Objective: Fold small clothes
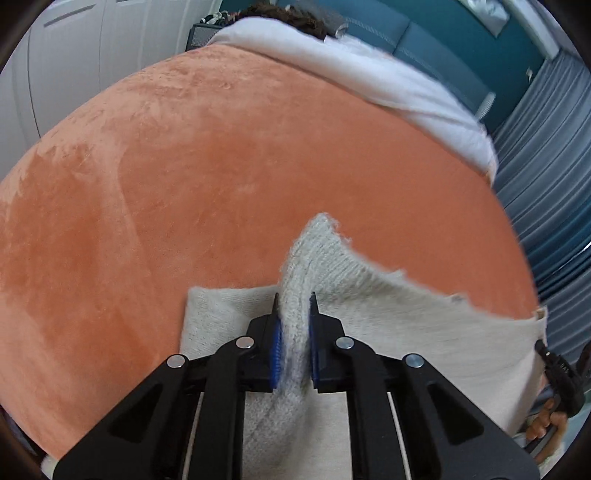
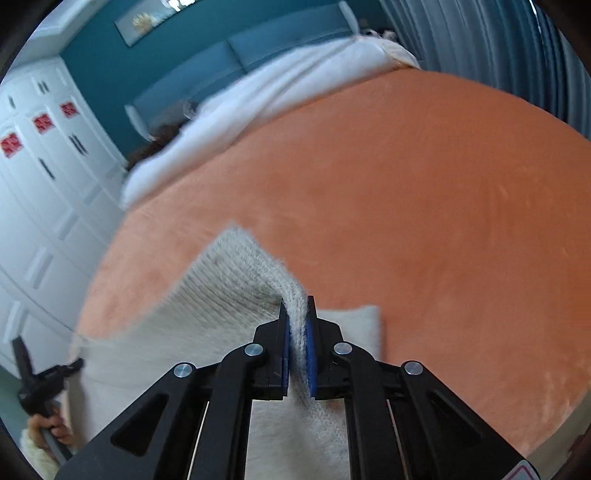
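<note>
A cream knitted garment (image 1: 369, 295) lies at the near edge of an orange bedspread (image 1: 221, 166). My left gripper (image 1: 294, 299) is shut on a pinched ridge of the knit and lifts it off the bed. In the right wrist view my right gripper (image 2: 295, 302) is shut on another pinched ridge of the same garment (image 2: 207, 306). The knit hangs stretched between the two grippers. Each gripper shows at the edge of the other's view: the right one (image 1: 561, 376) and the left one (image 2: 40, 384). A lower layer of the garment lies flat under the raised edge.
The orange bedspread (image 2: 406, 203) spreads wide ahead. A white duvet (image 1: 369, 81) lies across the far end, with dark hair (image 1: 291, 16) beyond it. White cupboards (image 2: 44, 184) stand at the left, grey curtains (image 1: 546, 192) at the right, a teal headboard behind.
</note>
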### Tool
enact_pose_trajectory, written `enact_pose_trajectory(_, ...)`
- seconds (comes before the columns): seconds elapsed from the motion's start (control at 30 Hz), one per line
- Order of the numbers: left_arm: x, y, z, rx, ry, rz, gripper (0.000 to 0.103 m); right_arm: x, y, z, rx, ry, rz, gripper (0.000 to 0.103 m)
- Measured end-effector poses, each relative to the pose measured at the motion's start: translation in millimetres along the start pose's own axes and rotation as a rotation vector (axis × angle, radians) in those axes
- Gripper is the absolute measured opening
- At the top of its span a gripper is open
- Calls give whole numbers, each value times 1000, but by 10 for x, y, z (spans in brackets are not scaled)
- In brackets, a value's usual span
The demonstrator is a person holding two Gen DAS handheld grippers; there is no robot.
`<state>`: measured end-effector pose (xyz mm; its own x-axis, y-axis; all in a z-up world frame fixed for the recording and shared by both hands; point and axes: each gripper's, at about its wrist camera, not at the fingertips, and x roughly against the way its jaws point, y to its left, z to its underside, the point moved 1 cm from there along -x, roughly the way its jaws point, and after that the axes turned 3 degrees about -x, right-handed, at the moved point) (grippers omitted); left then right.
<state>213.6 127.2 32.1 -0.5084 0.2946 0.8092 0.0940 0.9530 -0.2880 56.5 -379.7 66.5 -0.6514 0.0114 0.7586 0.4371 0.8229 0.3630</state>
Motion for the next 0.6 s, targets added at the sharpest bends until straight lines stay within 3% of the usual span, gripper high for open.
enact_pose_trajectory(0.07, -304, 94, 106, 11, 76, -47, 10, -494, -195, 182, -17, 167, 81, 7)
enact_pose_trajectory(0.2, -233, 138, 115, 43, 42, -28, 10, -275, -127, 132, -55, 86, 15, 7)
enact_pose_trajectory(0.27, -243, 135, 123, 24, 49, -31, 13, -289, -77, 134, -3, 105, 52, 10)
enact_pose_trajectory(0.33, -167, 103, 121, 19, 49, -31, 15, -314, -40, 179, 45, 149, 152, 11)
enact_pose_trajectory(0.4, 39, 8, 132, -2, 25, -51, 20, -33, 111, 225, 78, 82, 152, 17)
enact_pose_trajectory(0.43, 186, -77, 166, -27, -4, -64, 27, 136, 223, 280, 102, 39, 148, 19)
enact_pose_trajectory(0.47, 321, -165, 219, -53, -31, -79, 39, 319, 387, 383, 140, 11, 119, 19)
enact_pose_trajectory(0.5, 460, -285, 295, -82, -61, -82, 45, 429, 507, 477, 167, 6, 83, 19)
enact_pose_trajectory(0.6, 638, -726, 602, -150, -68, -1, 49, 550, 972, 945, 227, 87, -79, 19)
